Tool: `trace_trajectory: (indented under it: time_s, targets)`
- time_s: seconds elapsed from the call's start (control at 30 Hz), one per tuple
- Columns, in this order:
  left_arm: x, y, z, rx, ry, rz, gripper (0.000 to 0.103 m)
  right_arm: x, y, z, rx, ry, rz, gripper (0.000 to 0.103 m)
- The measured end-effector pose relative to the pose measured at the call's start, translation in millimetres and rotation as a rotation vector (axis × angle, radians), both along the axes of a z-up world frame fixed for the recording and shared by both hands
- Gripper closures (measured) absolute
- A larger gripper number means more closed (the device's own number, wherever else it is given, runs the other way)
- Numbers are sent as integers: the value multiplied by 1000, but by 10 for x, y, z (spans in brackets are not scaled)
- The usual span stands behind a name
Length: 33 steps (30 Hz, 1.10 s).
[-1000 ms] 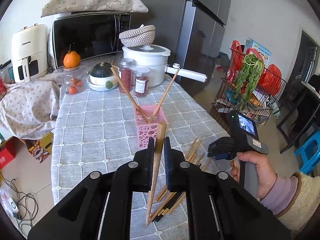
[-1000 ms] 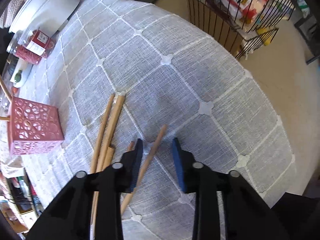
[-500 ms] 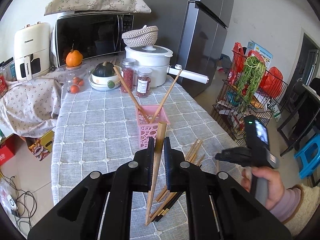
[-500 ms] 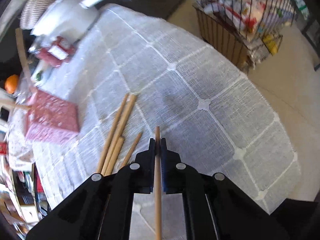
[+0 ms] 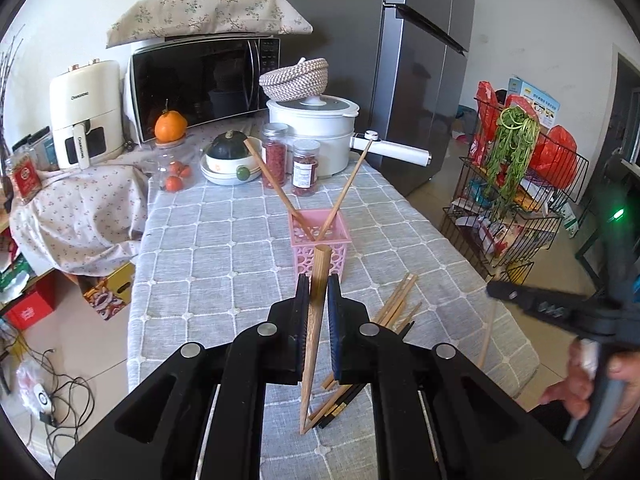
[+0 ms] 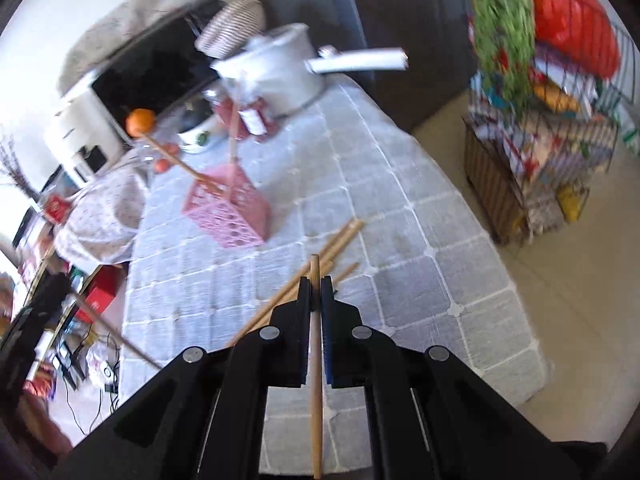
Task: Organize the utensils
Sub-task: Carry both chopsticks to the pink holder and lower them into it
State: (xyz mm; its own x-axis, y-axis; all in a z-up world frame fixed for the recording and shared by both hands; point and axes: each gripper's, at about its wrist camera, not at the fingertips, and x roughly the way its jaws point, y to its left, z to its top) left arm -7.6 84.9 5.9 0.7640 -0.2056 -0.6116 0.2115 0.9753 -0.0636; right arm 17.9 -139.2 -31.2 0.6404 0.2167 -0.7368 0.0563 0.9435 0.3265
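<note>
Right claw (image 6: 315,294) lifted, gripping chopstick (image 6: 316,380) | left claw (image 5: 319,296) grips thicker chopstick (image 5: 314,332) | right-wrist view blurred

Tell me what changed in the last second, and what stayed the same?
The right hand-held gripper closed on a chopstick from the loose pile and lifted it off the table. The left hand-held gripper kept its own chopstick clamped, and two chopsticks remain in the pink basket.
</note>
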Motion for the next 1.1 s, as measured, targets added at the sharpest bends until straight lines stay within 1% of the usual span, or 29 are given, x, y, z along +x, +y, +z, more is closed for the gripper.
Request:
trace_trajectory:
  time_s: [0.1,0.17,0.33,0.37,0.43,0.57,0.63,0.73,0.87,1.0,1.1]
  targets:
    - [-11,-14,91,6,-9,13,95,-80,20,196,-4,-31,27,98]
    - [-9,-40,207,9,-27,14,95,-96,21,356,-6,-54,42,98]
    - [109,-115,649,-5,-88,6,96,-53,-14,809,3,-129,51,98]
    - [171,-130,793,-17,-105,3,96,-37,-30,891,4,-144,48,98]
    - [285,-157,991,-39,-126,-1,96,8,-62,1046,14,-166,42,98]
    - [530,-238,1280,-60,-160,1,96,132,-116,1306,31,-206,29,98]
    - [634,-276,1345,-59,-171,9,96,198,-123,1393,34,-221,27,98]
    - [825,-307,1354,-61,-173,30,96,279,-137,1465,37,-236,23,98]
    - [1041,-314,1277,-59,-172,69,96,379,-146,1427,39,-227,24,98]
    - [1291,-312,1152,-48,-162,117,96,471,-156,1344,43,-210,25,98]
    - [1463,-314,962,-41,-131,139,96,526,-141,1283,44,-199,27,98]
